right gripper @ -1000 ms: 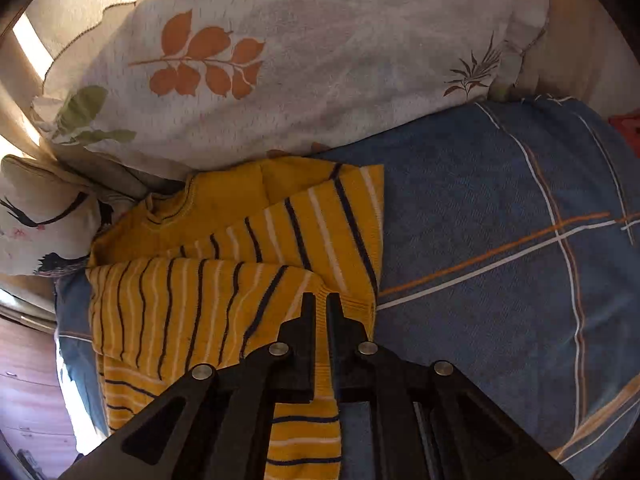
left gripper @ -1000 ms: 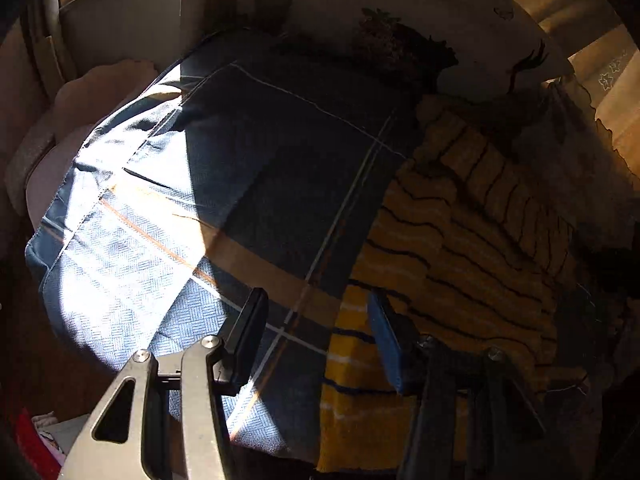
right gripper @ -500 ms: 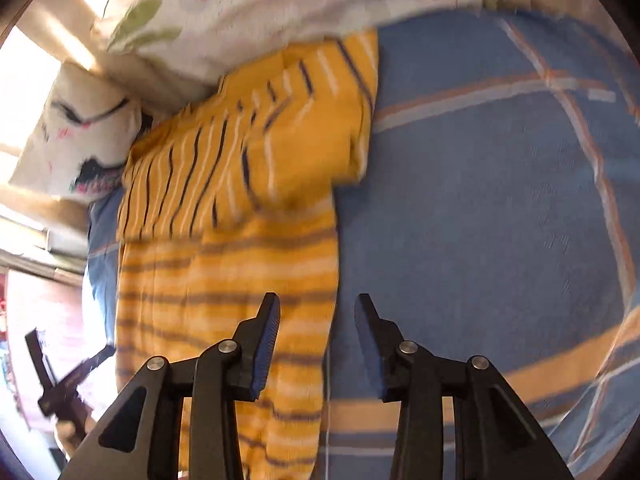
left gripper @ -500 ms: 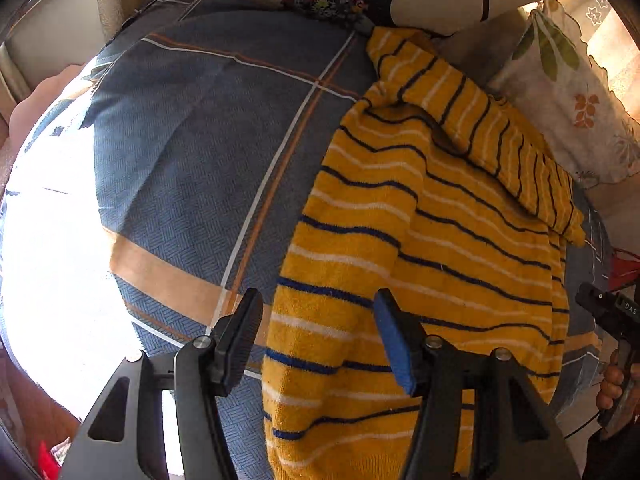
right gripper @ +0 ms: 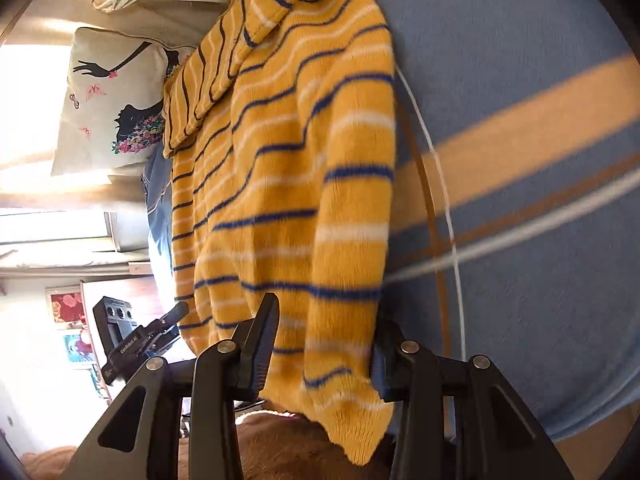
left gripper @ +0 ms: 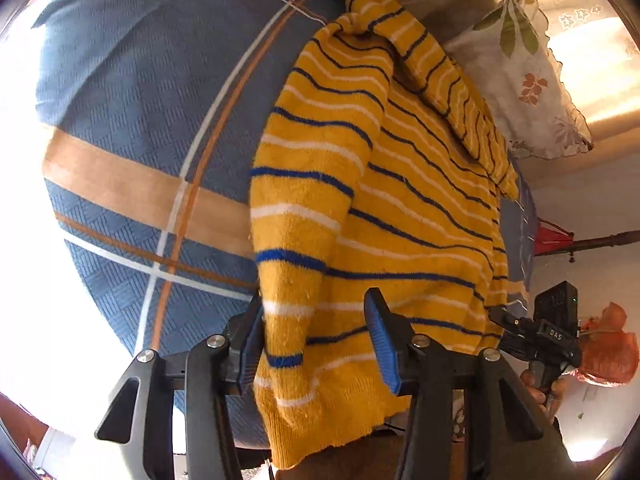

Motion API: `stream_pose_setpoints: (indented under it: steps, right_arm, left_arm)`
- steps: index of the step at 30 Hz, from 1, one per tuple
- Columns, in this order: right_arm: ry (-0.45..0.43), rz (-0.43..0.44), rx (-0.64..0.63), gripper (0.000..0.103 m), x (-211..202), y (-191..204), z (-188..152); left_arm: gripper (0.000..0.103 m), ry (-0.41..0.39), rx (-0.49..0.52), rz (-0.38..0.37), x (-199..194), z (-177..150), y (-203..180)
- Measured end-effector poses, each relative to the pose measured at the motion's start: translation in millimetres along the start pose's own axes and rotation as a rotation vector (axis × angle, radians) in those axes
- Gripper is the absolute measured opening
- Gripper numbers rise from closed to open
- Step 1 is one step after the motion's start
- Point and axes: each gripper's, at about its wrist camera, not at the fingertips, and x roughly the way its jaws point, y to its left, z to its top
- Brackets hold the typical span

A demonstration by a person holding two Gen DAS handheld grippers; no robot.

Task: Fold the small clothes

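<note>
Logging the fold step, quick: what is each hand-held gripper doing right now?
Left hand-held gripper: open, astride a bottom corner of the yellow knitted sweater with blue and white stripes, jaws just closing.
Right hand-held gripper: open, astride the other bottom corner.

Handheld grippers: black frames, blue-lined jaws.
Left gripper (left gripper: 316,340) and right gripper (right gripper: 320,344) share a build: black triangular linkage arms with cut-outs, silver round-head screws at the pivots, ribbed blue pads on the inner faces. White lettering marks each black body; fingers (left gripper: 538,388) wrap the right handle.
</note>
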Motion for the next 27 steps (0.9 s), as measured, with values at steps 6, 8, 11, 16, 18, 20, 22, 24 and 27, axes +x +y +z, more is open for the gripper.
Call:
stream_pose_setpoints:
  steps: [6,8,11,16,18,20,22,24,27]
  right_arm:
    - [0.016,0.033,0.055,0.043,1,-8,-37]
    - [0.005,0.017,0.032,0.043,1,-5,-47]
    - [-0.033,-0.024,-0.007,0.039,2,2,-49]
    - [0.004,-0.098,-0.118,0.009,7,12,-37]
    - [0.018,-0.079,-0.179,0.009,-1,18,-36]
    - [0.023,-0.047,-0.232,0.009,-15,22,-40]
    - [0.026,-0.02,-0.275,0.008,-32,20,-45]
    - [0.036,-0.01,-0.315,0.008,-48,17,-52]
    - [0.062,-0.017,-0.356,0.008,-72,6,-66]
  left_arm:
    - [0.048,0.039,0.079,-0.052,9,-20,-15]
    - [0.05,0.024,0.073,-0.055,12,-19,-18]
    - [0.049,-0.009,0.014,-0.04,12,-19,-18]
    - [0.007,-0.052,-0.037,0.087,9,-22,-24]
    - [0.007,-0.099,-0.032,0.123,-3,-31,-32]
    - [0.007,-0.138,-0.026,0.129,-17,-44,-41]
    - [0.007,-0.169,-0.028,0.128,-29,-58,-48]
    - [0.007,-0.191,-0.036,0.119,-39,-73,-54]
    - [0.007,-0.196,-0.042,0.107,-51,-98,-65]
